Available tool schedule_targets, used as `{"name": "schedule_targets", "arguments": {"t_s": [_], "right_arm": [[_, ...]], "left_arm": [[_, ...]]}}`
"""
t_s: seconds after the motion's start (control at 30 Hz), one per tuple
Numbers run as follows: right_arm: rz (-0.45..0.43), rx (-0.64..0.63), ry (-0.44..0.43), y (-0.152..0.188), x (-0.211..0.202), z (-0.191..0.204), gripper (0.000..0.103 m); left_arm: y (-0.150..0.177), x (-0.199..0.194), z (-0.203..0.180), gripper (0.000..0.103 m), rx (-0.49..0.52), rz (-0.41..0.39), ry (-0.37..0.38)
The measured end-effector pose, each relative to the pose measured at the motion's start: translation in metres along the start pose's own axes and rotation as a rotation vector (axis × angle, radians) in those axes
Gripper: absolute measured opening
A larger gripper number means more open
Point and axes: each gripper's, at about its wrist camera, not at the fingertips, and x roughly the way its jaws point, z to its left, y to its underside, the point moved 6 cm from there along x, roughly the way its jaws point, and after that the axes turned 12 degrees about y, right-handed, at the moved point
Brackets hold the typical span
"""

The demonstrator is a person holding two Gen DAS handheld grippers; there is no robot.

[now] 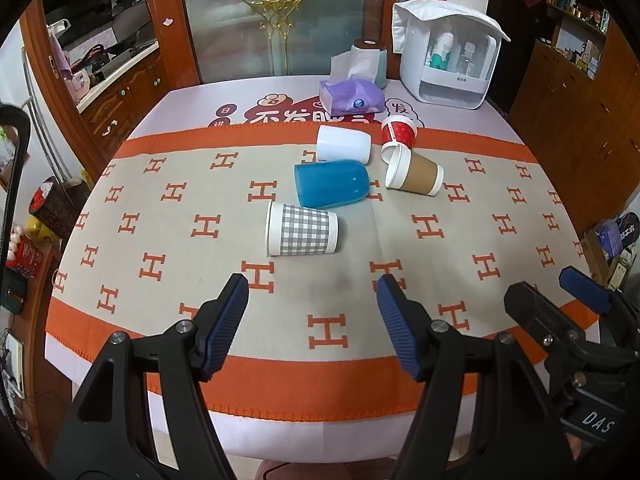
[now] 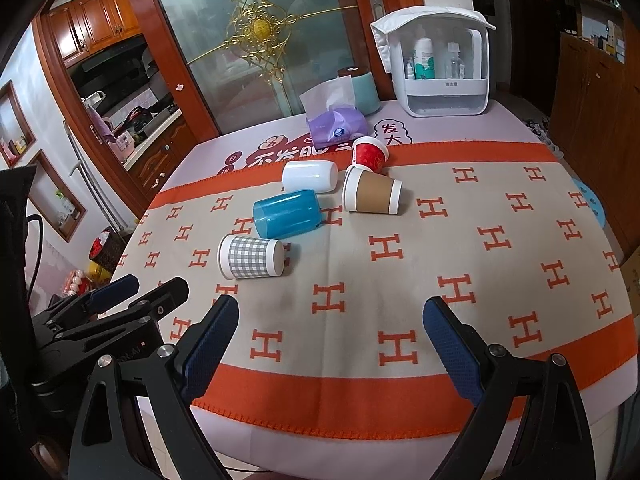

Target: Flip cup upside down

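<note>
Currently five cups lie on their sides on the desk (image 1: 500, 208), clustered toward the far edge on the orange-and-beige H-pattern cloth (image 1: 168, 200). Left to right: checked cup (image 1: 301, 234), nearest the front edge, mouth to the left; blue cup (image 1: 331, 183) just behind it; white cup (image 1: 343, 143) behind the blue one; brown-sleeved paper cup (image 1: 416, 175), mouth to the left; red cup (image 1: 397, 133) behind it, touching or nearly touching its rim. At the far edge: purple tissue pack (image 1: 350, 97), teal canister (image 1: 370, 62) behind it, white storage box (image 1: 448, 60) with bottles near the far right corner.

Left gripper (image 1: 312, 322) hovers over the front edge, fingers (image 1: 224, 320) apart, nothing between them. Right gripper (image 2: 330, 346) hovers beside it at the front edge, fingers (image 2: 450, 346) also apart and empty. Both are well apart from the cups.
</note>
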Motion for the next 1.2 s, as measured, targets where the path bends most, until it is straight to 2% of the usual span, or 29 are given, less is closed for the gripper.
{"name": "schedule_targets", "arguments": {"t_s": [0.47, 0.87, 1.2], "right_arm": [[0.005, -0.001, -0.008, 0.001, 0.002, 0.004, 0.094], [0.008, 0.007, -0.017, -0.003, 0.002, 0.002, 0.094], [0.014, 0.047, -0.016, -0.017, 0.004, 0.003, 0.095]], "left_arm": [[0.004, 0.001, -0.002, 0.063, -0.015, 0.018, -0.013], [0.003, 0.002, -0.006, 0.063, 0.011, 0.029, 0.009], [-0.013, 0.006, -0.003, 0.063, 0.082, 0.070, 0.039]]}}
